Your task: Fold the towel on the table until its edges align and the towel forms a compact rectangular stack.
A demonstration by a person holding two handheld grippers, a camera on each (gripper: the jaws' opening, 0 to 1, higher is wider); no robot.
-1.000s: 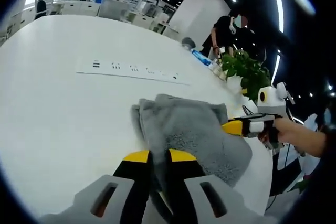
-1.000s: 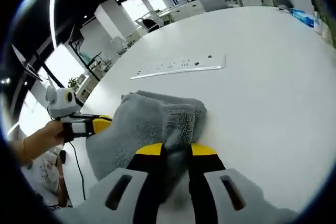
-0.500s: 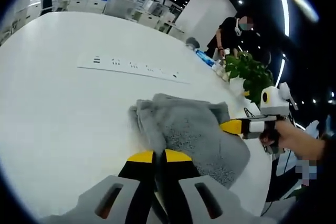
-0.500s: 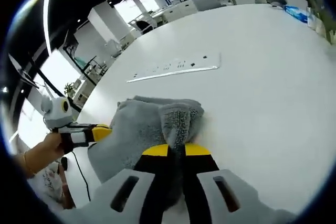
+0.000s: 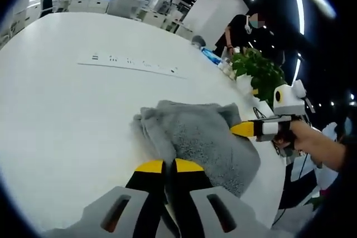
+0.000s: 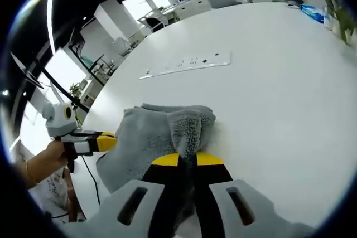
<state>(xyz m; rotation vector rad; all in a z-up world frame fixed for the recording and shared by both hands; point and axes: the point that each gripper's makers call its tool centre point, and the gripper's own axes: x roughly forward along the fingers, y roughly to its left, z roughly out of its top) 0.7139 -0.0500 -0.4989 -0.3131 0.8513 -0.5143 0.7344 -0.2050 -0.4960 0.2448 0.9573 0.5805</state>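
— What are the two grippers doing?
— The left gripper (image 5: 165, 165) has its jaws pinched tight on the near edge of the grey towel (image 5: 198, 137). The right gripper (image 6: 187, 159) is clamped on a raised fold of the same towel.

— Where's the towel?
— Bunched on the white table (image 5: 61, 110), near its edge. Beyond it a white power strip (image 6: 187, 64) lies flat, well apart. Farther off, a green plant (image 5: 257, 71) and a person in black (image 5: 242, 29).
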